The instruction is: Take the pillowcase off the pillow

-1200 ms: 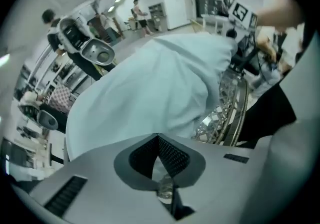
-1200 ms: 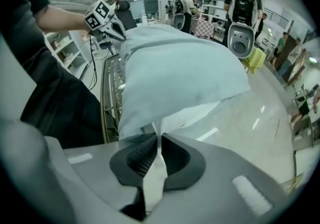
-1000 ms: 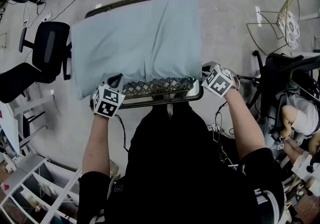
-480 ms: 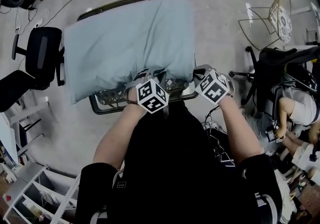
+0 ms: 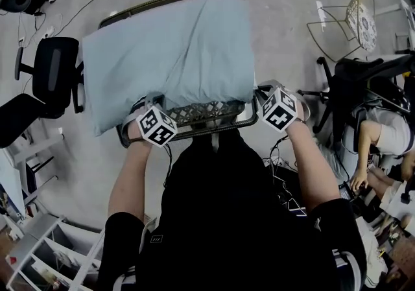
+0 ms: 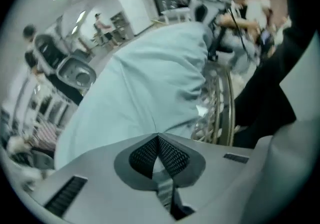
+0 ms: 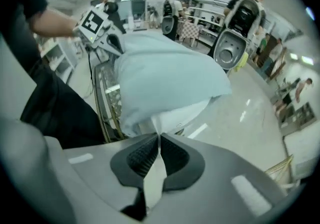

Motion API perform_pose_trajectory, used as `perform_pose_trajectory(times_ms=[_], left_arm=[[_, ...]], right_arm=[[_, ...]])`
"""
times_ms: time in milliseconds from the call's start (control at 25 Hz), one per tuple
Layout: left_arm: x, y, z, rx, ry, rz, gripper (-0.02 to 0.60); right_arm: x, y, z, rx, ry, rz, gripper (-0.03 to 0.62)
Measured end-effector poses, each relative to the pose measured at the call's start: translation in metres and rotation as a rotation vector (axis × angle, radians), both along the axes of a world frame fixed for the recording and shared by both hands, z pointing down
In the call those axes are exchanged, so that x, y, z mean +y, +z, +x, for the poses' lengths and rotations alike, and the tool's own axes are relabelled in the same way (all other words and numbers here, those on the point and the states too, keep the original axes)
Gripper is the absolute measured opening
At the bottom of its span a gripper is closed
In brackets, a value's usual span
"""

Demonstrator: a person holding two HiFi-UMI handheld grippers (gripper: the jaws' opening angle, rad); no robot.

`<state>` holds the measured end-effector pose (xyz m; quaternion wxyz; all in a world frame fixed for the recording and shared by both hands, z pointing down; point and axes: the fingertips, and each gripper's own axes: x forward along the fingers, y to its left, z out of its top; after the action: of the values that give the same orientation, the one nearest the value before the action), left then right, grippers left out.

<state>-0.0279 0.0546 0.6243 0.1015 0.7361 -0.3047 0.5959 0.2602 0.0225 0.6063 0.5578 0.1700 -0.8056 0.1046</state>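
Now left hand-held gripper (image 6: 158, 137) newly clamped on pillowcase (image 6: 150, 83), right (image 7: 159, 135) on pillow (image 7: 175, 115).

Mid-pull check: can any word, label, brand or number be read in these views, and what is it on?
No text can be read.
The marker cube of the left gripper, whose jaws have just closed on the pillowcase: black-and-white squares, no letters.
The marker cube of the right gripper: likewise.
A small pale tag on the person's dark clothing: too small to read.
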Motion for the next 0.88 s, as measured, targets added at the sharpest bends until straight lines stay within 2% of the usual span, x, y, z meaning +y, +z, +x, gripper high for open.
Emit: perform_pose_trajectory(times_ms=[80, 120, 200, 240, 320, 360, 480, 560, 640, 680, 800, 880], left_arm=[[-0.004, -0.017, -0.015, 0.129, -0.086, 0.003, 0.005], [-0.01, -0.028, -0.01, 0.164, -0.085, 0.028, 0.005], [-0.014, -0.04, 0.018, 0.208, -0.025, 0.067, 0.007], [-0.014, -0.043, 0.039, 0.247, 0.007, 0.067, 0.034], [-0.01, -0.046, 0.083, 0.329, 0.067, 0.062, 0.156], [-0.01, -0.048, 0.103, 0.356, 0.097, 0.07, 0.189], [-0.016, -0.05, 0.147, 0.401, 0.133, 0.115, 0.202], [-0.023, -0.047, 0.16, 0.404, 0.124, 0.137, 0.196], [-0.025, -0.041, 0.16, 0.364, 0.14, 0.143, 0.065], [-0.023, -0.038, 0.157, 0.334, 0.159, 0.14, 0.025], [-0.019, -0.029, 0.131, 0.246, 0.192, 0.126, 0.008], [-0.018, -0.025, 0.109, 0.228, 0.174, 0.111, 0.006]], right_arm=[[-0.004, -0.002, 0.0, -0.051, 0.039, -0.04, 0.025], [-0.005, -0.003, -0.003, -0.065, 0.043, -0.052, 0.025], [-0.002, -0.004, -0.013, -0.079, 0.043, -0.067, 0.025], [-0.002, -0.007, -0.019, -0.095, 0.049, -0.073, 0.025], [-0.003, -0.017, -0.035, -0.14, 0.066, -0.077, 0.025], [-0.004, -0.021, -0.042, -0.157, 0.073, -0.076, 0.025], [-0.003, -0.031, -0.056, -0.183, 0.08, -0.066, 0.025], [0.001, -0.033, -0.058, -0.174, 0.075, -0.053, 0.025], [0.003, -0.031, -0.053, -0.14, 0.072, -0.033, 0.025], [0.004, -0.03, -0.048, -0.12, 0.073, -0.023, 0.025], [0.003, -0.031, -0.034, -0.083, 0.081, -0.004, 0.023], [0.005, -0.033, -0.03, -0.09, 0.094, -0.006, 0.023]])
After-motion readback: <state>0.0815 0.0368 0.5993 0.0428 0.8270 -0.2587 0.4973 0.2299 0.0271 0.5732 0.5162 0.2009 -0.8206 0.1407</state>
